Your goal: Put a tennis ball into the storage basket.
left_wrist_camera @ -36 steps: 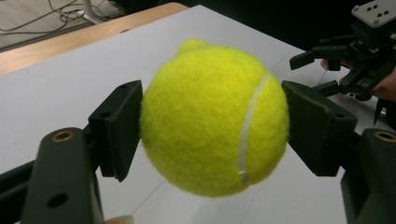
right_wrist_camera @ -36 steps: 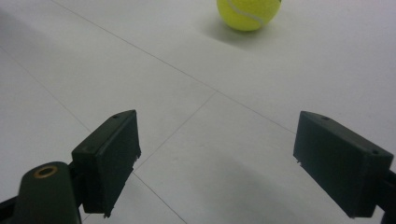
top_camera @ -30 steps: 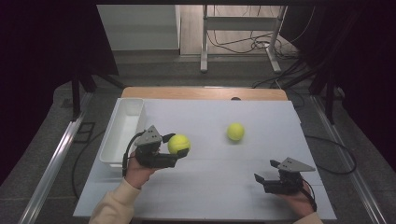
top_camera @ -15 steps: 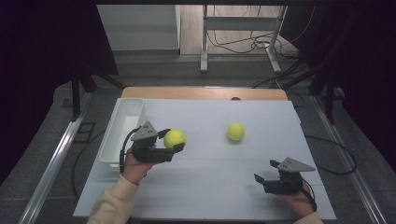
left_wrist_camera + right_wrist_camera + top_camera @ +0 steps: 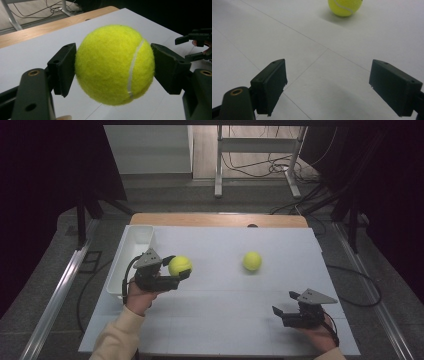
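Two tennis balls (image 5: 180, 266), one bin (image 5: 131, 257)

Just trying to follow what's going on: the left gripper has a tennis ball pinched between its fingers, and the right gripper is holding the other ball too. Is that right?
Not quite. The left gripper does pinch a tennis ball, but the right gripper holds nothing: the right gripper view shows its fingers spread apart over the bare white table, with the other ball lying farther off on it.
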{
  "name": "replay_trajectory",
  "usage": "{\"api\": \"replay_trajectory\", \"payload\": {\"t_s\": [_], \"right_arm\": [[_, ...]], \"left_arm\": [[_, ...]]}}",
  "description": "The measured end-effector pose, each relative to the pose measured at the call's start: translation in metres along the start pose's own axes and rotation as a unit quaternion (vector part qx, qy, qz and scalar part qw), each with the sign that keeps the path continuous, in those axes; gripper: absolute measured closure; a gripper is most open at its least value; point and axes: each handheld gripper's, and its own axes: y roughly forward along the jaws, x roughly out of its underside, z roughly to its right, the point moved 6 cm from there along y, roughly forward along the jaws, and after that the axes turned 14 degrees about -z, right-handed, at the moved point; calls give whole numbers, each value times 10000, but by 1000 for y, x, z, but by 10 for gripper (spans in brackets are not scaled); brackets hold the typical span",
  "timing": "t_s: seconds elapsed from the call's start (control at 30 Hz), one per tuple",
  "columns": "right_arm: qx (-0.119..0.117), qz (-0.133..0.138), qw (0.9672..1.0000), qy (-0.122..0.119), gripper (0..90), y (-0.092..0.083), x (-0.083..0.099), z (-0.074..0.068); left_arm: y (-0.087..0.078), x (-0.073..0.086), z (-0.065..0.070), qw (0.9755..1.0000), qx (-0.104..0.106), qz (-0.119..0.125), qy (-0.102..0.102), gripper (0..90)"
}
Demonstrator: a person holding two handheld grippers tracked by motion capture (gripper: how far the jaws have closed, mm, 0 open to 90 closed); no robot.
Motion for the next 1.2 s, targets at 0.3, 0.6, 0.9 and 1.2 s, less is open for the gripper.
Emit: {"api": "replay_trajectory", "payload": {"t_s": [0.3,0.6,0.9,1.2], "right_arm": [[11,6,10000,9,153,-1,0,0],[17,20,10000,19,153,-2,0,0],[14,21,10000,35,153,-2,0,0],[34,-15,10000,46,153,0,0,0]], "left_arm": [[-5,2,-5,10000,-45,1,-72,257],[-14,-2,-16,9995,-228,102,-181,257],[-16,-5,-25,9992,-262,111,-287,257],[-27,-9,-37,9983,-316,235,-424,257]]}}
